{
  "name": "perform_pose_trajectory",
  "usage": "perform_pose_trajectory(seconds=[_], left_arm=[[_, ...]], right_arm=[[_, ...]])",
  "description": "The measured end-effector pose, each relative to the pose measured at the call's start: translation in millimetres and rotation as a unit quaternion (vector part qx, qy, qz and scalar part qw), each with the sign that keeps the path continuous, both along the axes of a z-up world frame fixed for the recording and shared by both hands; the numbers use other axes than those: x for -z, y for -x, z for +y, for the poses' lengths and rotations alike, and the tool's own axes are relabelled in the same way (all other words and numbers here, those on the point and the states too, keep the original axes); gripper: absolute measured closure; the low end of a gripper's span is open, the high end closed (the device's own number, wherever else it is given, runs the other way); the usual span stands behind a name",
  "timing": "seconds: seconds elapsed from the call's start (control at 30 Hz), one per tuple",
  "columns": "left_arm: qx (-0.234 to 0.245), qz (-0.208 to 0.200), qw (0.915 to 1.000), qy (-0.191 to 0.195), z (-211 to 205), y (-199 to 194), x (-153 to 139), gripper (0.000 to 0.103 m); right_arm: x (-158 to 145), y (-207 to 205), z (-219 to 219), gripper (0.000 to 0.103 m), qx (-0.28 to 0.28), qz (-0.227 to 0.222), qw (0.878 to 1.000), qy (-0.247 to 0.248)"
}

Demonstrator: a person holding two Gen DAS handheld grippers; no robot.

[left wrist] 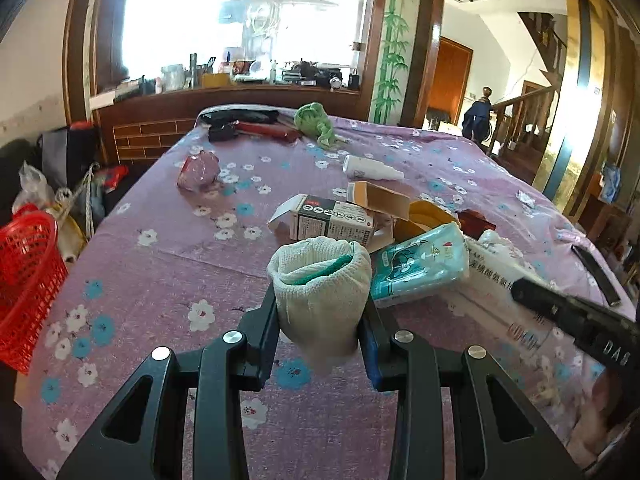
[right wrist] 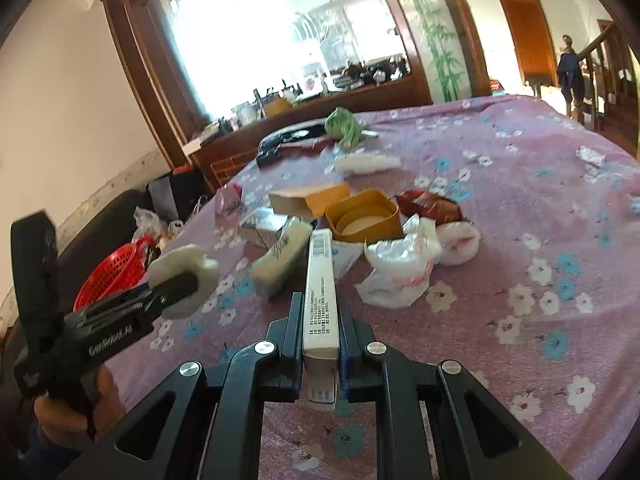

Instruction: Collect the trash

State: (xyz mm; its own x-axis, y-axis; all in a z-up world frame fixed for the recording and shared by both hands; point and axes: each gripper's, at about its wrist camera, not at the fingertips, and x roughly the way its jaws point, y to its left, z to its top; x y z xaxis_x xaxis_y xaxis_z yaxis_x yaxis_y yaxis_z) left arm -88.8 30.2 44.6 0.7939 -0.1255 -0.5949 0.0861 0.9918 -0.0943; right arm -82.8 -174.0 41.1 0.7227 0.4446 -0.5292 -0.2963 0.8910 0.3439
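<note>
Over flowered cloth [left wrist: 152,264], left tongs [left wrist: 320,312] clamp glove [left wrist: 320,280], right tongs [right wrist: 320,332] clamp box [right wrist: 320,280].

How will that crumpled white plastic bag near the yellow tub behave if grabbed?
The white plastic bag looks thin and crumpled, so probably floppy and very light. It would likely collapse between the pads instead of holding shape. Its glossy film may slip, and a push would probably just slide it across the floral cloth.

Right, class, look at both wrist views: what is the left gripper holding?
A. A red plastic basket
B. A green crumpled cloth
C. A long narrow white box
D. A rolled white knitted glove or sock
D: the left gripper is clamped on a rolled white knitted glove or sock, while the long narrow white box sits in the right gripper.
</note>
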Motion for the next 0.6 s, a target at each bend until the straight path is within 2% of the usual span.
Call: perform_pose_trajectory(seconds=[0.1,0.5,0.57,0.6], left_arm=[[0.003,0.003,1.0000,0.001,0.1,-2.4,-0.1,0.069],[0.008,0.009,0.9999,0.012,4.5,-5.3,3.3,0.069],[0.007,0.008,0.9999,0.013,4.9,-5.4,3.4,0.069],[0.008,0.008,0.9998,0.013,4.8,-5.1,3.5,0.069]], right_arm=[[-1.0,0.7,0.0,0.088,0.002,-0.003,1.000,-0.001],[10.2,-4.6,24.8,0.084,-0.060,0.055,0.995,0.057],[10.9,-7.6,27.4,0.081,-0.067,0.070,0.994,0.059],[9.9,-9.1,27.3,0.077,-0.068,0.076,0.993,0.056]])
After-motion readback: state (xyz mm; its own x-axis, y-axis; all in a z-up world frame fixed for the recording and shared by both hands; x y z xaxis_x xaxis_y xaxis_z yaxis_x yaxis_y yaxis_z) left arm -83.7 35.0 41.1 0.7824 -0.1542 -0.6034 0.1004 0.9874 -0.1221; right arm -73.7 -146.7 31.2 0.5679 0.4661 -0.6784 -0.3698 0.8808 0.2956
